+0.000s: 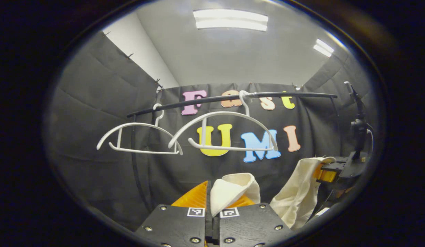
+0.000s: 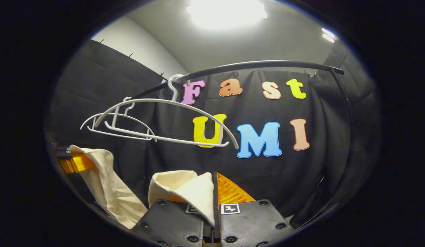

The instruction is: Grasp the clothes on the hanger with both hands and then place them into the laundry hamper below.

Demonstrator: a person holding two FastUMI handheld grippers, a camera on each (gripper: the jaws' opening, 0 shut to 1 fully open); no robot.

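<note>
black cloth walls back a dark rail [image 1: 233,98] with 2 bare white hangers [image 1: 226,132] hooked on it. left hand-held gripper [image 1: 212,202] pinches a fold of the cream garment [image 1: 229,192], jaws closed on it. right hand-held gripper [image 2: 214,195] clamps another fold, the garment hanging between them, below the hangers.

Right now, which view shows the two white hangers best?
Left gripper view: the near hanger and far hanger hang side by side on the rail, both bare. In the right gripper view they overlap, the far hanger partly behind the near one.
</note>
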